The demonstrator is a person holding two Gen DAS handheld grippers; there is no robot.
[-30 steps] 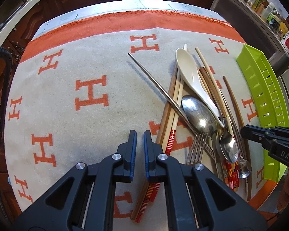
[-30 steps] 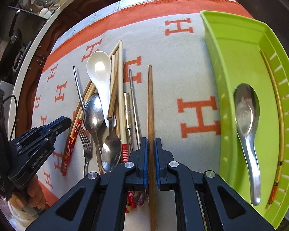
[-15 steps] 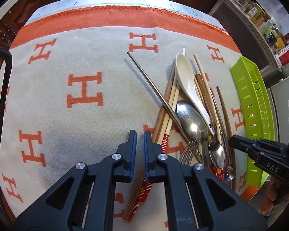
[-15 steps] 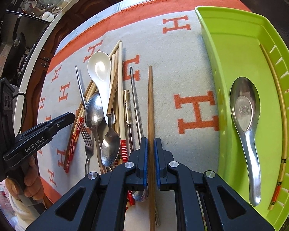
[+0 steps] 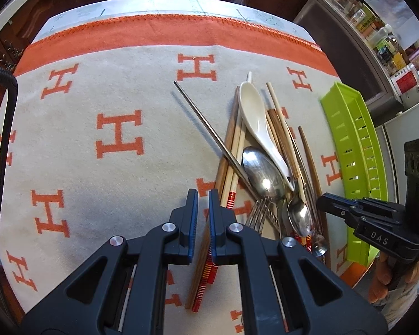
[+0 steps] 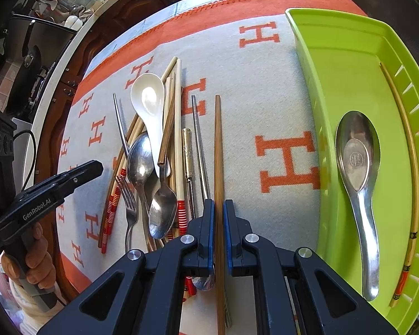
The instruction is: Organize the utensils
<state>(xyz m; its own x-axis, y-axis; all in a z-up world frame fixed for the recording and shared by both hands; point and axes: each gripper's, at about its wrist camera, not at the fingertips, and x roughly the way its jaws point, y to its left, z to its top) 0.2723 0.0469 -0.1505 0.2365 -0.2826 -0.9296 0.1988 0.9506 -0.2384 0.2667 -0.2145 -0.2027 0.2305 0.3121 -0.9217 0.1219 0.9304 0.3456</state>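
Your right gripper (image 6: 218, 209) tilts steeply down, jaws nearly together around a slim brown wooden chopstick (image 6: 218, 150); whether they pinch it is unclear. Your left gripper (image 5: 203, 199) hovers closed, empty, beside the utensil pile (image 5: 265, 167) on the woven cloth (image 5: 97, 167).

I had the cloth (image 6: 265, 89) covering the table, its far band along the far edge. The utensil pile (image 6: 153, 162) sat left of the tray (image 6: 315, 111), which lay along the cloth's right edge. In the tray: a metal spoon (image 6: 359, 173) mid-floor, one chopstick (image 6: 407, 167) against its right wall. In the pile, the ceramic spoon (image 5: 258, 122) lay on the chopsticks, a steel spoon (image 5: 262, 173) just nearer, a fork (image 6: 128, 195) at the near left. A lone wooden chopstick (image 6: 218, 153) lay between pile and tray.
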